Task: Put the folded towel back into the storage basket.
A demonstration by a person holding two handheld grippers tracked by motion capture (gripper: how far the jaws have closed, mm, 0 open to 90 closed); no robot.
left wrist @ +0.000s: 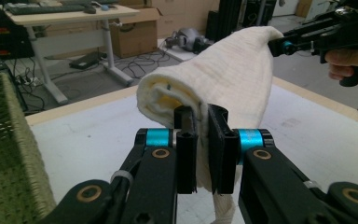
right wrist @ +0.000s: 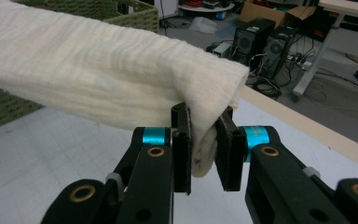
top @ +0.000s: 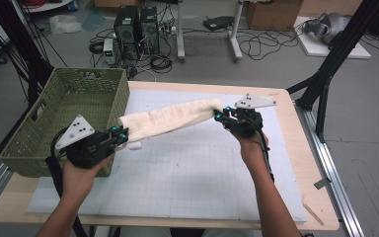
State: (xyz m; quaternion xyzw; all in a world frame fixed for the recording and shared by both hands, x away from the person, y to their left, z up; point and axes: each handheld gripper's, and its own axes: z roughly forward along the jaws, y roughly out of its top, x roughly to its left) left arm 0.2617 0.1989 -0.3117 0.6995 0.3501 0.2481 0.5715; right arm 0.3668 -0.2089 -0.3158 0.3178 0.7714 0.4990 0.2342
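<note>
A folded cream cloth [top: 170, 118] hangs stretched in the air between my two grippers, above the white mat [top: 187, 173]. My left gripper [top: 123, 135] is shut on the cloth's left end, close to the basket's front right corner. In the left gripper view the cloth [left wrist: 228, 79] is pinched between the jaws of my left gripper [left wrist: 202, 149], and a loose corner droops below them. My right gripper [top: 220, 116] is shut on the cloth's right end, held higher. The right gripper view has the bunched cloth [right wrist: 102, 74] squeezed between the jaws of my right gripper [right wrist: 205, 149].
A green woven basket [top: 39, 133] stands at the table's left side, open at the top. The mat covers most of the wooden table [top: 301, 148]. Beyond the table's far edge lie cables and computer towers [top: 137, 24] on the floor.
</note>
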